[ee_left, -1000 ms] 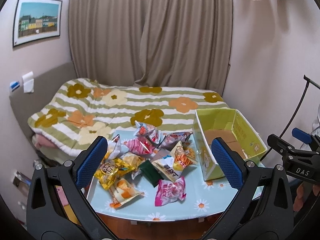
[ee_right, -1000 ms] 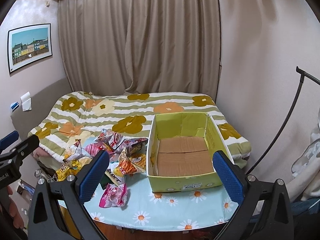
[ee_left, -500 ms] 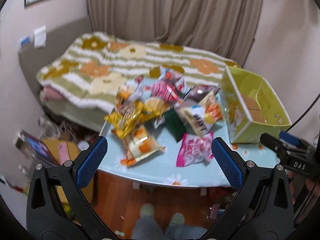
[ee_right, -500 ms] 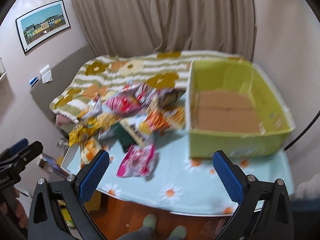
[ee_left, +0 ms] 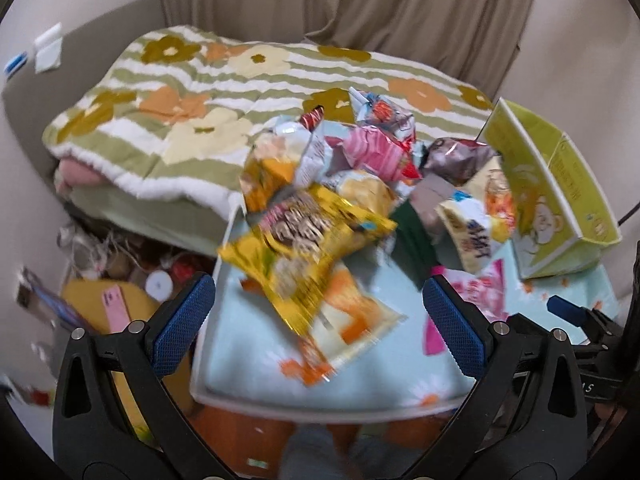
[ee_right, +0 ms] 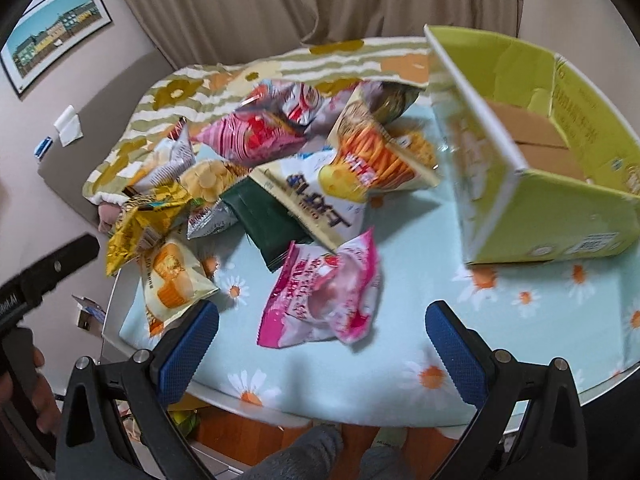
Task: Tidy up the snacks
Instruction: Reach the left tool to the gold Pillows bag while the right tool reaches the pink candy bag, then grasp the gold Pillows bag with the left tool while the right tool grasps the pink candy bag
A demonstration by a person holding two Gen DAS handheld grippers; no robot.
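Several snack bags lie piled on a small table with a daisy-print cloth (ee_right: 500, 344). A yellow bag (ee_left: 308, 240) lies over a cream and orange cake bag (ee_left: 352, 320) at the table's left. A pink bag (ee_right: 324, 296) lies nearest the front. An open yellow-green cardboard box (ee_right: 552, 208) stands empty at the right; it also shows in the left wrist view (ee_left: 560, 208). My left gripper (ee_left: 318, 324) is open above the yellow and cake bags. My right gripper (ee_right: 322, 350) is open just before the pink bag. Neither holds anything.
A bed with a flowered striped blanket (ee_left: 192, 92) lies behind the table. Clutter sits on the floor (ee_left: 120, 276) left of the table. The person's feet (ee_right: 316, 452) show below the table's front edge. Curtains (ee_right: 280, 0) hang at the back.
Both grippers have moved forward and down toward the table and tilted downward. The snacks and box now look much closer. Both stay open.
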